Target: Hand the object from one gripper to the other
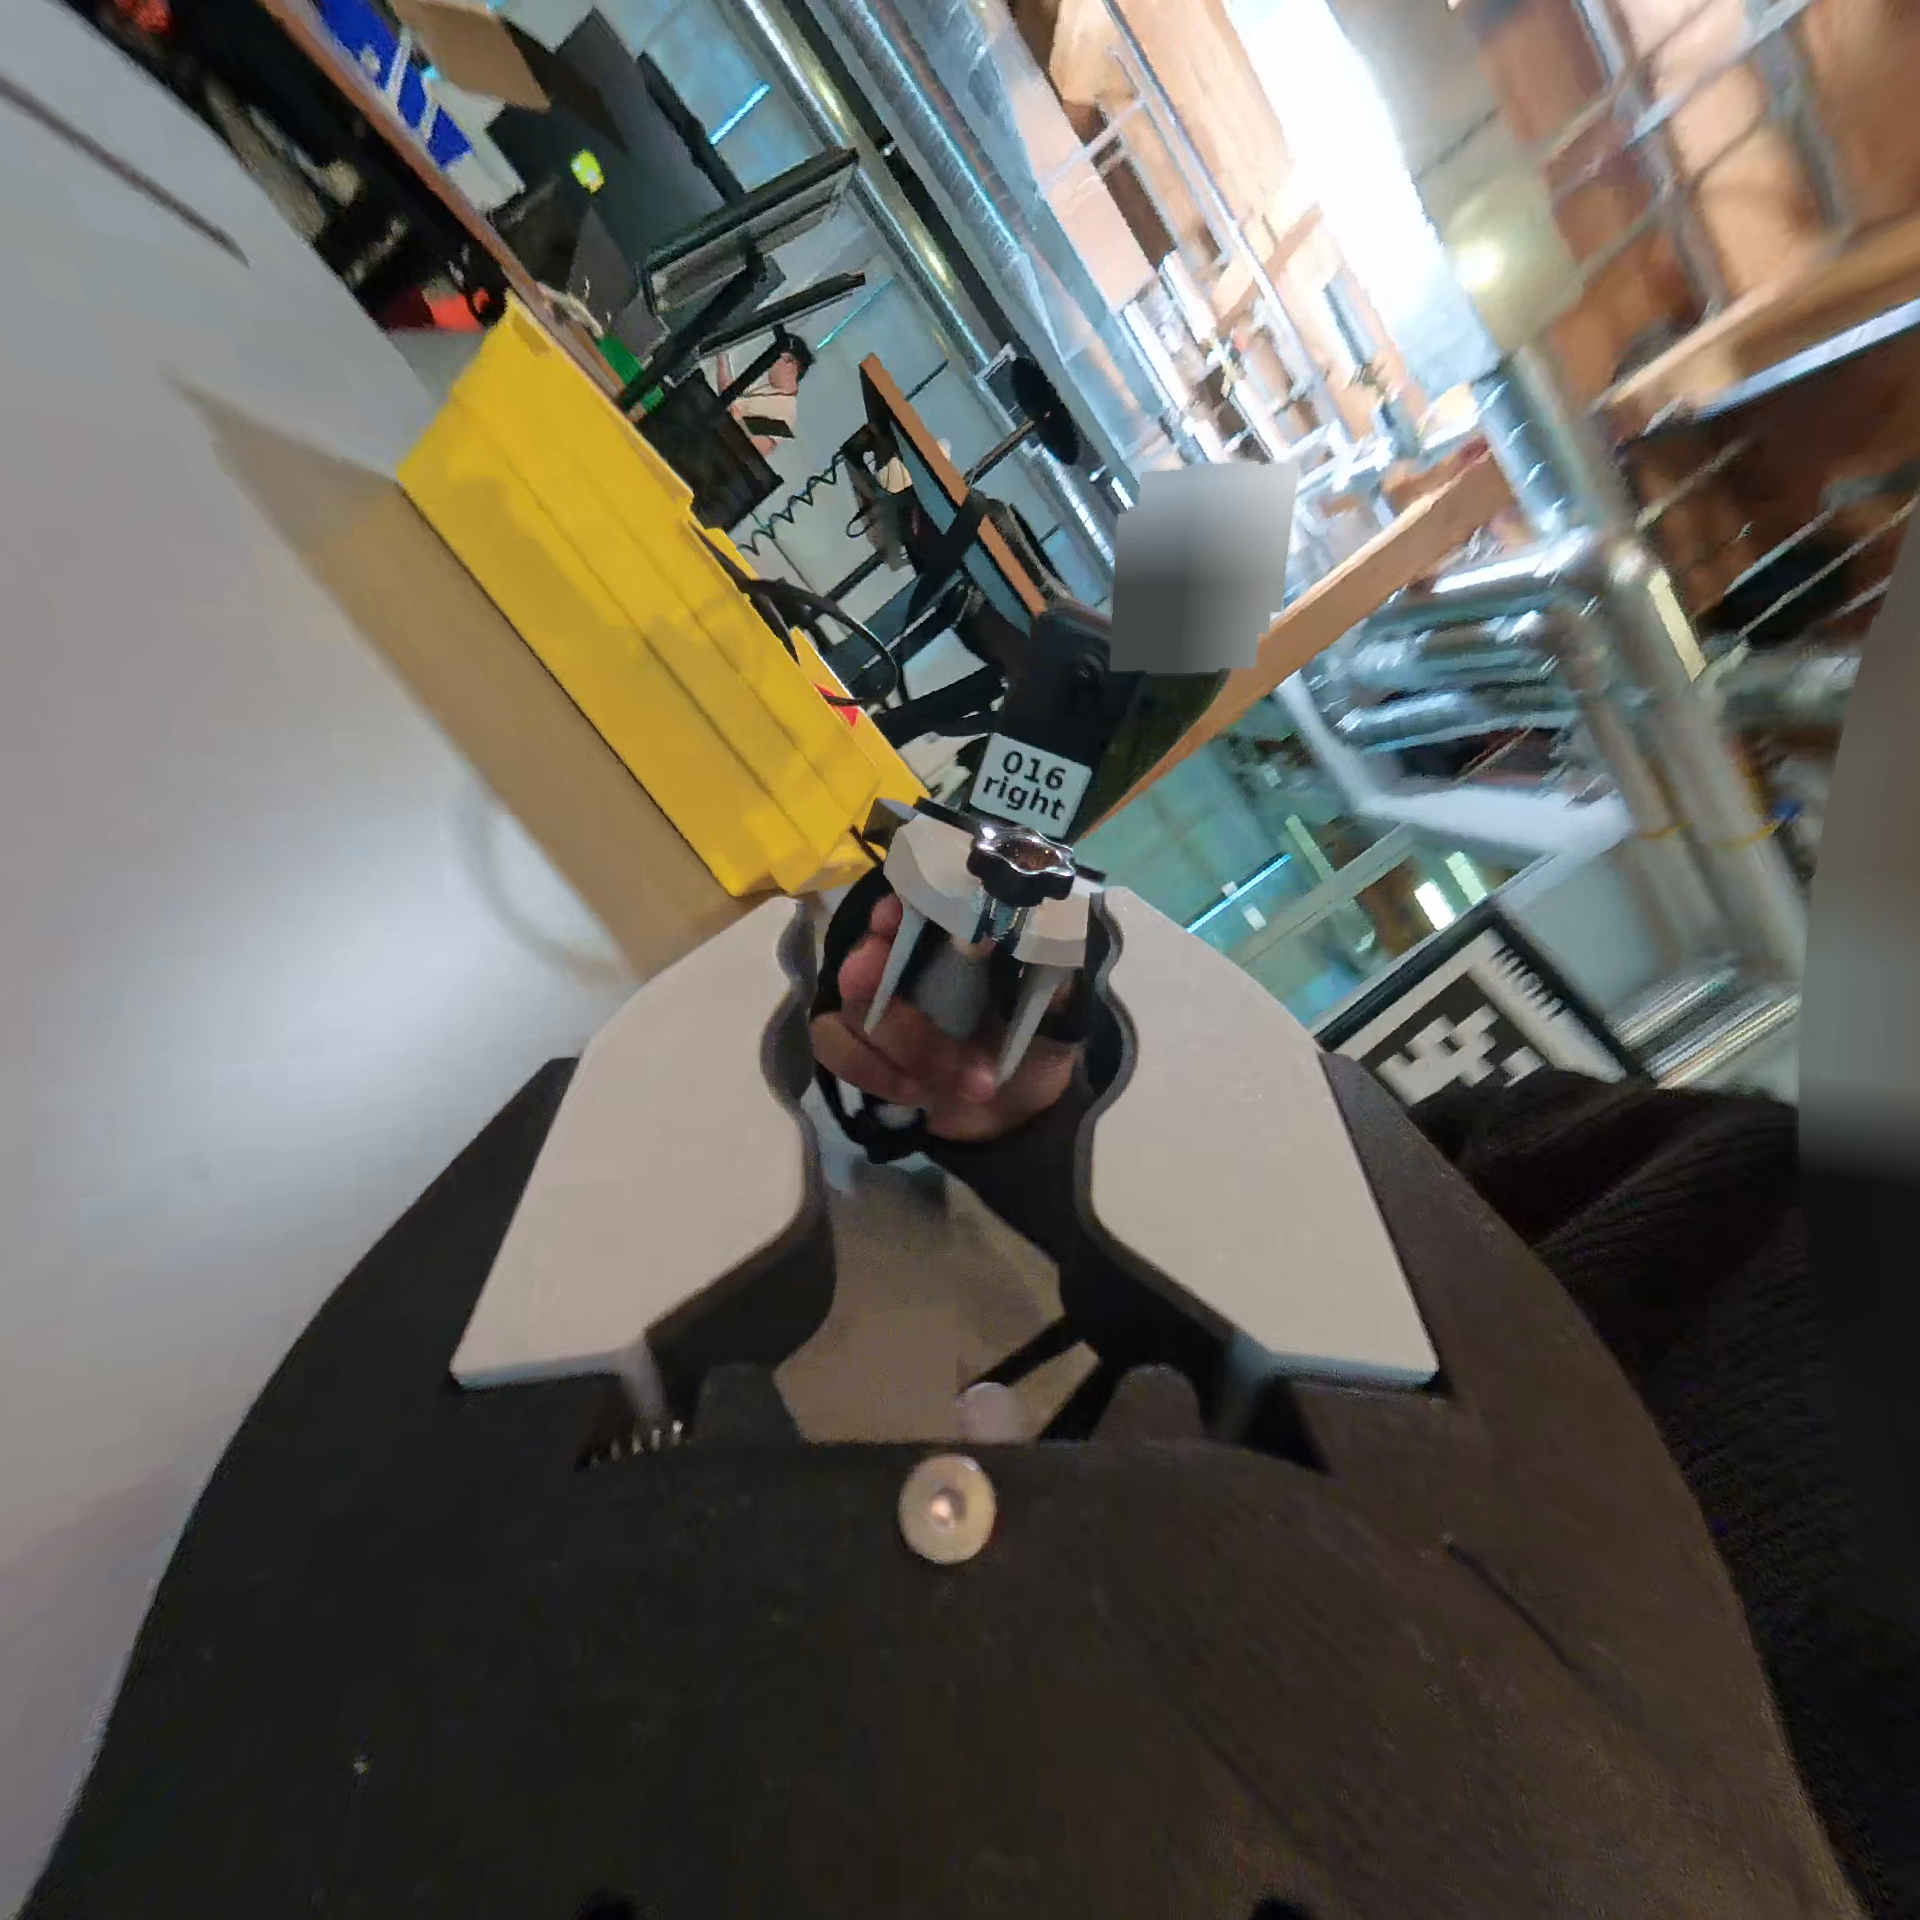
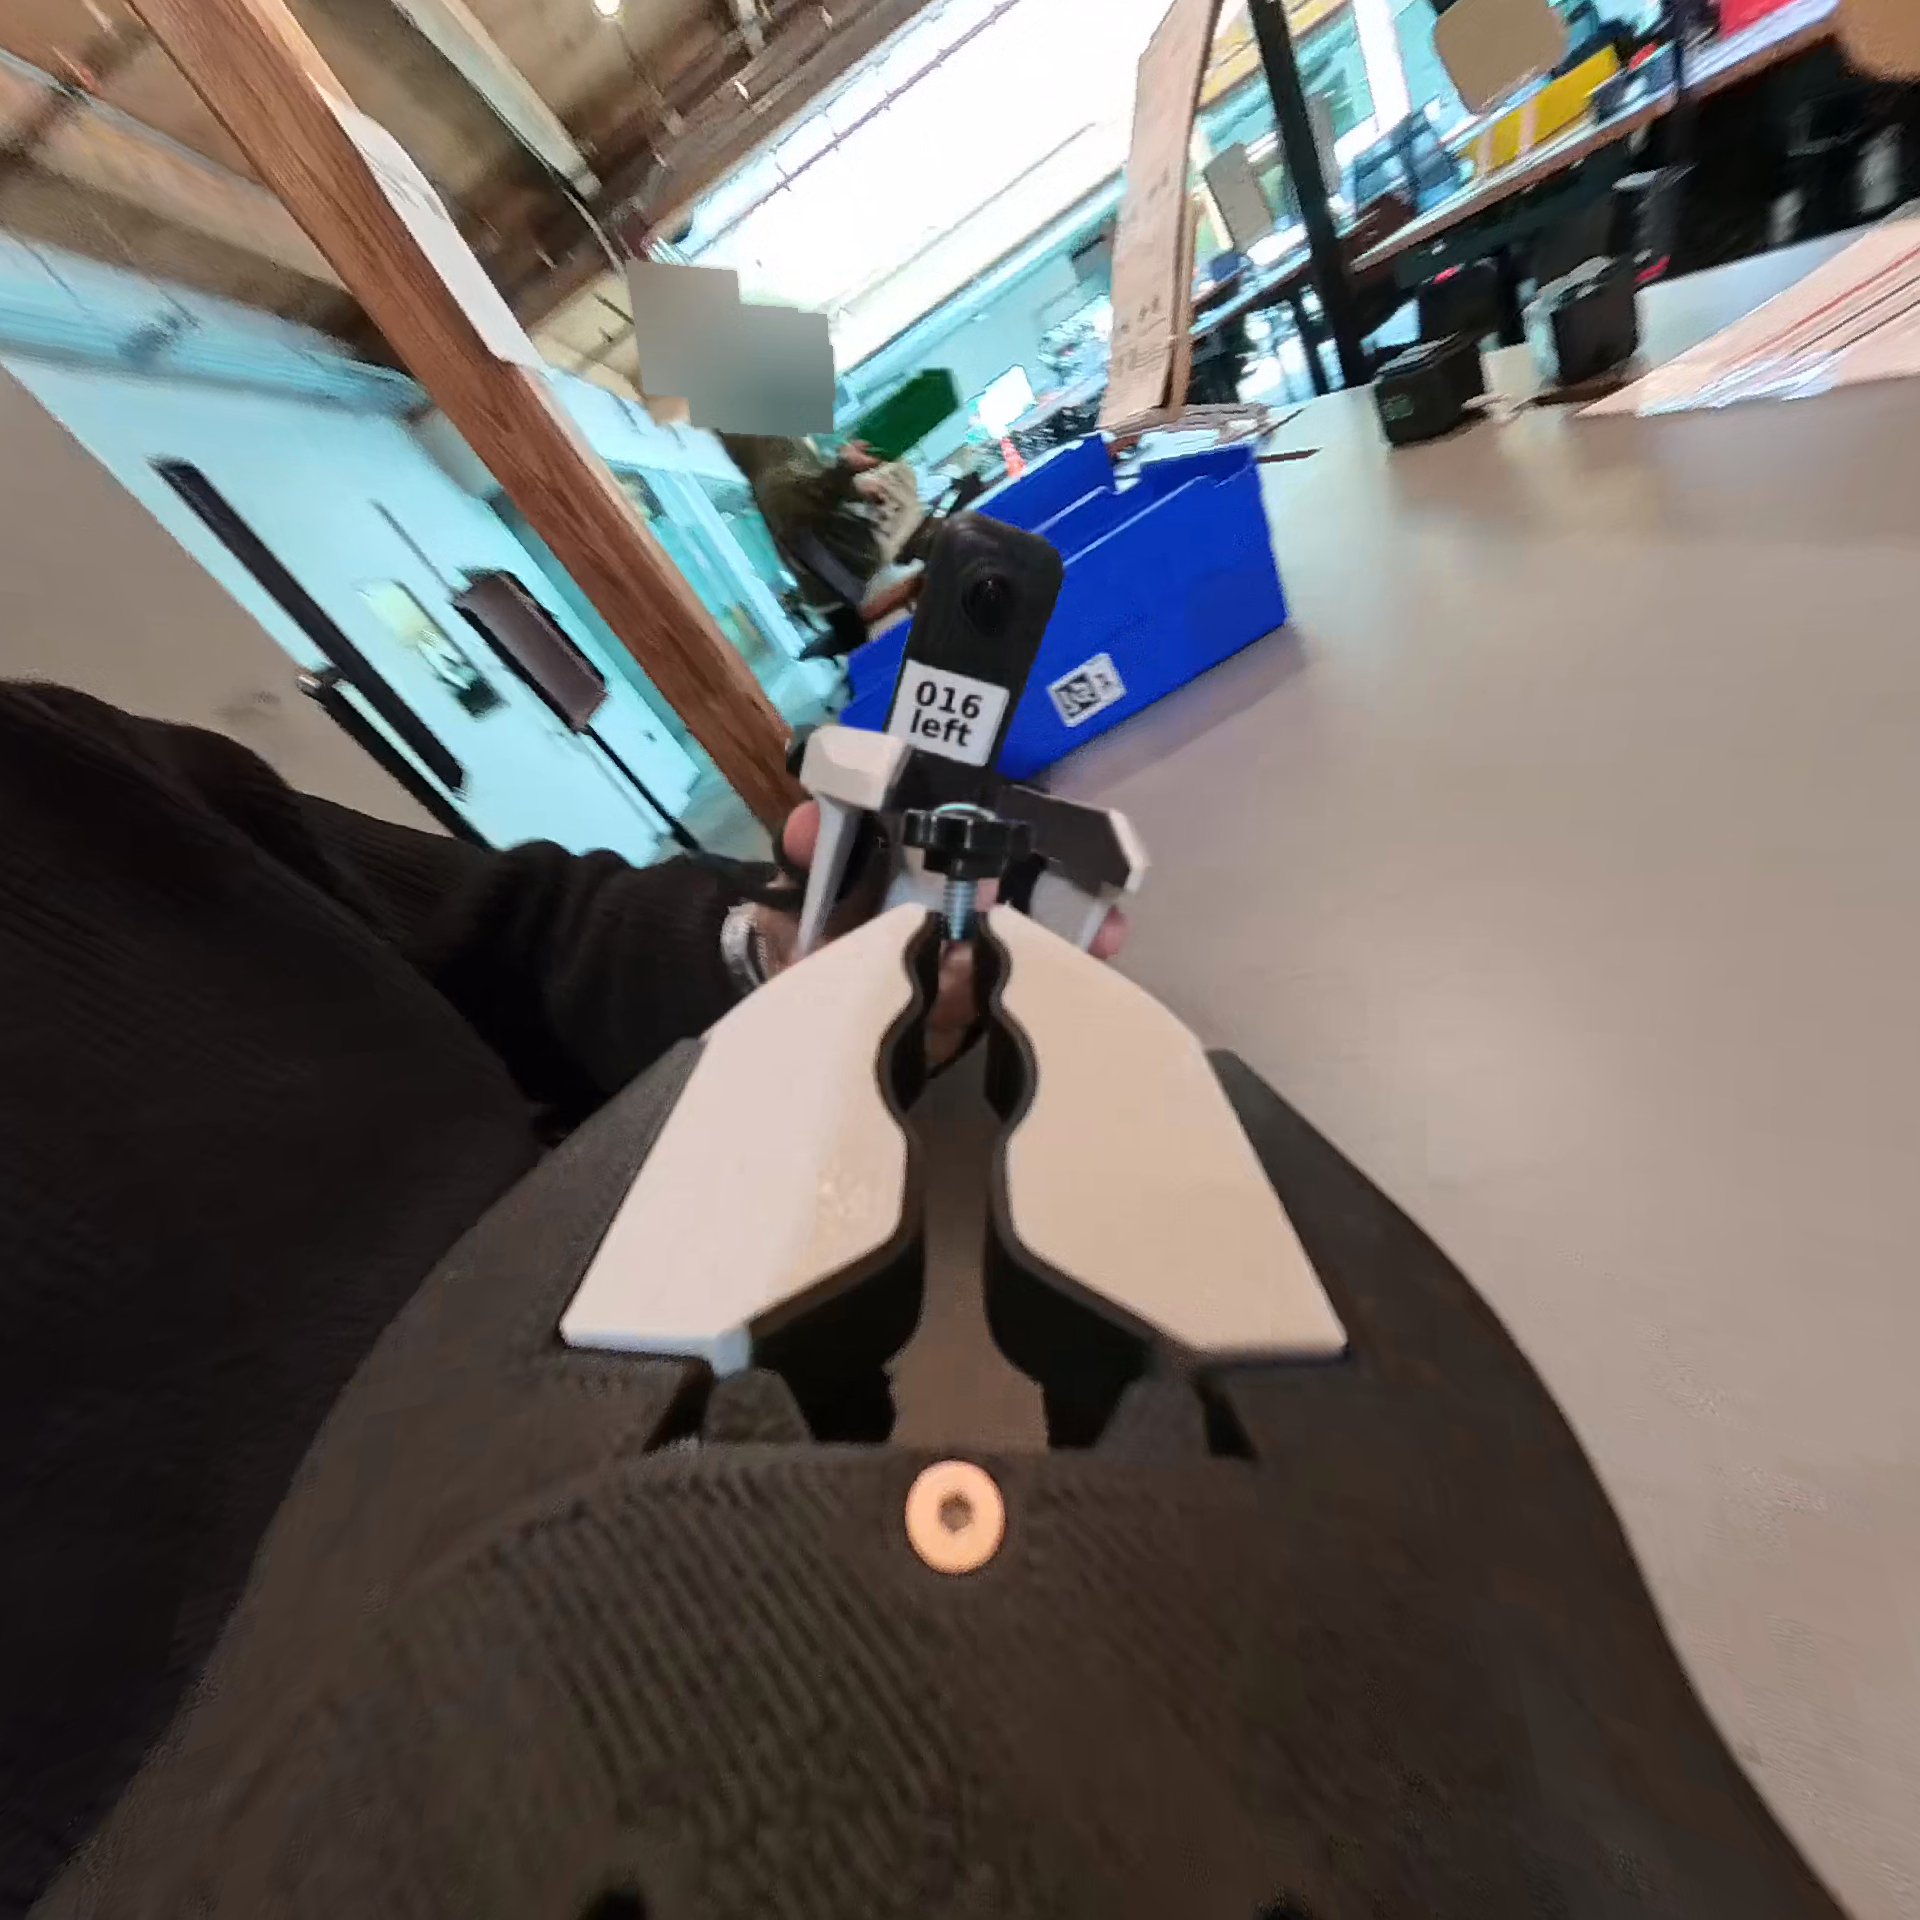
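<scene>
two grippers face each other tip to tip above the pale table (image 2: pixel 1558 935), so one can pass to the other. right gripper (image 2: pixel 954 940) pinches the threaded shaft of a black star-knob bolt (image 2: pixel 961 847); left gripper (image 1: pixel 951 925) stands spread, not gripping.

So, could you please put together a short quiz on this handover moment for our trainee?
1. True or false: the left gripper is shut on the knob bolt.
2. Which gripper holds the knob bolt? A: the left gripper. B: the right gripper. C: neither.
3. Fill in: the bin on the table, behind the left gripper in the right wrist view, is ____ in colour.
Key: 1 false; 2 B; 3 blue.
</scene>
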The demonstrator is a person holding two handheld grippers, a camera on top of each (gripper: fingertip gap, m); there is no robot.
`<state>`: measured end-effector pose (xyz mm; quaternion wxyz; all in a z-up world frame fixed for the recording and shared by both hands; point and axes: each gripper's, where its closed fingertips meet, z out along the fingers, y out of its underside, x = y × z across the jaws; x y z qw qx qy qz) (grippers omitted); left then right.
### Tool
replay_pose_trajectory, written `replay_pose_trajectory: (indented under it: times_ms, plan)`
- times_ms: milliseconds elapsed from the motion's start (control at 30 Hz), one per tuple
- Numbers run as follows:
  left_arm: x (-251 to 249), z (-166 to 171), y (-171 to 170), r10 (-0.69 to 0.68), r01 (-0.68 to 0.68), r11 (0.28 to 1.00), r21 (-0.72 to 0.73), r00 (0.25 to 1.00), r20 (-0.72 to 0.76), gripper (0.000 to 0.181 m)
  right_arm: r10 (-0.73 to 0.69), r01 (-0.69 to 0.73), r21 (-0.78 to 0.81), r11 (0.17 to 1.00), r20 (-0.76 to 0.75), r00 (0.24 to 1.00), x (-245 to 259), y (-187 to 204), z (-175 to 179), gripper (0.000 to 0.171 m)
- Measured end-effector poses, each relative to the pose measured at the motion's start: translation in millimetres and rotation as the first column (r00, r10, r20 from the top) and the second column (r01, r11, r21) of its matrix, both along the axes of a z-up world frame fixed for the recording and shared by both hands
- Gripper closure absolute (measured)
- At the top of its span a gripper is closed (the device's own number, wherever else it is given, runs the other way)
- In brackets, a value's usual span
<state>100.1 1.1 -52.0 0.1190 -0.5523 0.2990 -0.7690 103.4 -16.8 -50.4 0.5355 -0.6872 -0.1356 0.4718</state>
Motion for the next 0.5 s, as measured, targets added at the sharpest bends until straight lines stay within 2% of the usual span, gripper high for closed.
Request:
replay_pose_trajectory:
  times_ms: [133, 267, 500]
  plan:
    - [-2.3, 9.2, -13.4, 0.005, -0.014, 0.984, 0.180, 0.999, 0.052, 0.132, 0.091, -0.095, -0.032, 0.995, -0.102, 0.991, -7.4, -6.6, 4.8, 0.165]
    - [-3.7, 13.6, -27.3, -0.041, 0.023, 0.977, 0.212, 0.996, 0.084, 0.134, 0.160, -0.165, -0.034, 0.986, -0.114, 0.981, -19.0, -13.3, 5.3, 0.166]
    - [-7.0, 19.3, -36.3, -0.065, 0.033, 0.967, 0.252, 0.991, 0.119, 0.150, 0.187, -0.195, -0.042, 0.980, -0.146, 0.971, -24.0, -15.5, 4.9, 0.166]
